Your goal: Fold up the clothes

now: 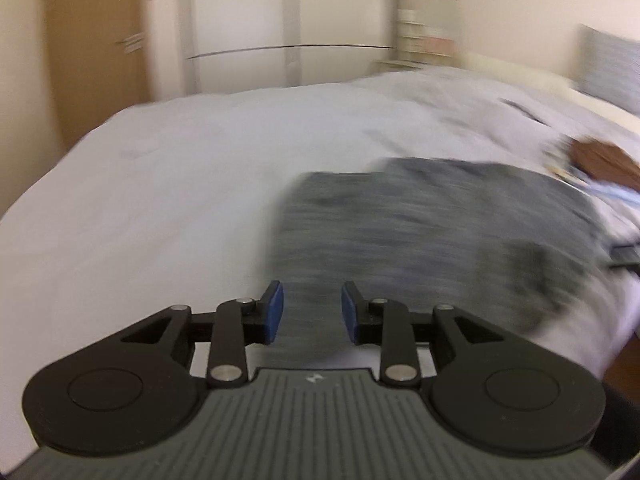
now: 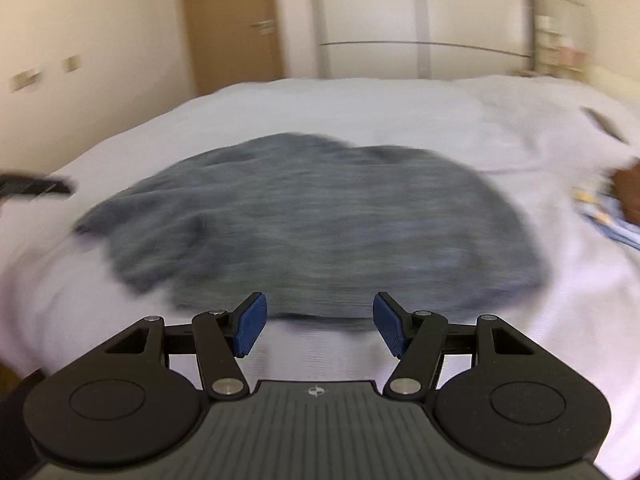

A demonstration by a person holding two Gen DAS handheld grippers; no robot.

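garment lay rumpled mid-bed, near front edge | left gripper and right gripper jaws wide, empty | advice: pinch near hem corners, spread flat first

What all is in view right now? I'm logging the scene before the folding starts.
grey garment: one, heathered grey, lying rumpled on the bed
bed sheet: one, white, covering the bed
brown item: one, brown, far right on the bed, too blurred to identify
patterned cloth: one, blue and white, beside the brown item
door: one, tan, back wall
wardrobe: one, white, beyond the bed
left tongs: blue pads, open, over the garment's near edge
right tongs: blue pads, open, at the garment's near edge
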